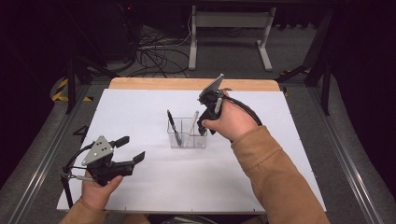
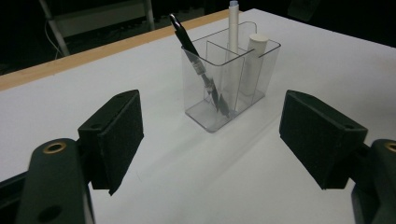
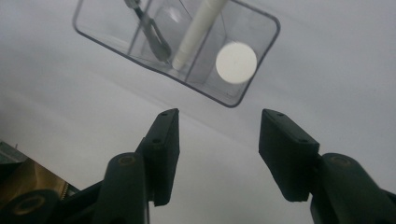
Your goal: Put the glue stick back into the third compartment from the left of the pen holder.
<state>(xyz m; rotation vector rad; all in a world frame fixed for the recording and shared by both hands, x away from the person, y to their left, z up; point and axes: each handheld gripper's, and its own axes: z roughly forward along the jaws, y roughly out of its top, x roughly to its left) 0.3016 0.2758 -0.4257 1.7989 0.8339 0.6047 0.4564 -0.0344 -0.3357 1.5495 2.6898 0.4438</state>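
Right gripper (image 1: 204, 125) hangs nearest, jaws wide apart and empty, above the clear pen holder (image 3: 140, 39) mid-table; the white stick (image 3: 236, 62) stands upright (end-on) just ahead.

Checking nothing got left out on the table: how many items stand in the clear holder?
3. A black pen leans in the near compartment of the clear holder, a white pen stands behind the divider, and a short white cylinder stands beside it.
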